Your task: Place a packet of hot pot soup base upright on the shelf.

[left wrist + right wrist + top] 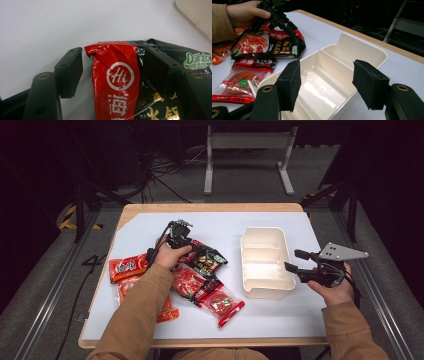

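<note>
A red and black snack packet [207,261] lies on the white mat, at the top of a heap of packets. My left gripper [197,251] is down over its far end. In the left gripper view the jaws straddle the packet's [117,82] red strip: the left pad stands clear of it and the right pad sits against the black part. My left gripper [113,60] is open. My right gripper [294,260] hovers at the right side of a cream two-compartment box [265,230], open with nothing between its pads. The right gripper view shows my right gripper [327,77] above that box [362,50].
Several more packets lie near the left forearm: an orange one [127,267], a red one [187,281] and a clear-windowed one [222,304]. The wooden table edge [210,207] runs along the far side, with a metal frame on the floor behind it.
</note>
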Demonstrator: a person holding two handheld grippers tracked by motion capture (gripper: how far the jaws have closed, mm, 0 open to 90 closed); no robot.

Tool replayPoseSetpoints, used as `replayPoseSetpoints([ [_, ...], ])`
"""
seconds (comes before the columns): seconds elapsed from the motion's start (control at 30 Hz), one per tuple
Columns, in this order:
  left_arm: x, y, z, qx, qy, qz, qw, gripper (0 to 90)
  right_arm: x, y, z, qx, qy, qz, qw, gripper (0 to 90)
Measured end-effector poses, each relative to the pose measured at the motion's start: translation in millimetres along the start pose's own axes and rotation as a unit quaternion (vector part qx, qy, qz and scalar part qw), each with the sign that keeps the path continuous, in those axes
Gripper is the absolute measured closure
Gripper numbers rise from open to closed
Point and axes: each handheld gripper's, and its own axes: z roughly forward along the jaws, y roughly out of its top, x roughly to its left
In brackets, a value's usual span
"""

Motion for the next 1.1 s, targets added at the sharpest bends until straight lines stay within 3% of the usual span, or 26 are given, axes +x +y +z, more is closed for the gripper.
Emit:
replayPoseSetpoints([
  [0.07,-0.1,-0.4,2.1,0.012,-0.007,-0.006,0.9999,37.8,0.1,0.1,0.3,0.0,0.0,0.0,1.0,39.2],
  [0.2,-0.7,-1.8,9.0,0.042,-0.011,0.003,0.999,43.5,1.3,0.6,1.9,0.002,0.002,-0.003,1.0,39.2],
  [0.37,1.6,-1.4,8.4,0.045,-0.012,-0.001,0.9989,47.8,2.2,0.9,3.5,0.004,0.003,-0.006,1.0,39.2],
  [0.47,5.4,-1.7,5.3,0.044,-0.004,0.001,0.999,63.1,2.8,1.2,5.0,0.006,0.004,-0.009,0.9999,39.2],
  [0.67,3.0,-1.4,3.0,0.046,0.002,0.01,0.9989,84.0,3.6,1.3,6.6,0.009,0.006,-0.009,0.9999,39.1],
  [0.9,0.0,0.3,-0.8,0.044,0.007,0.011,0.999,86.9,3.7,1.8,6.2,0.007,0.009,-0.008,0.9999,39.4],
  [0.97,-1.6,1.1,-4.9,0.037,0.004,0.002,0.9993,87.2,3.2,2.0,6.0,0.006,0.009,-0.008,0.9999,39.7],
  [1.1,-4.0,2.4,-13.8,0.025,0.004,0.008,0.9997,87.5,2.9,2.8,5.8,0.005,0.01,-0.007,0.9999,40.1],
])
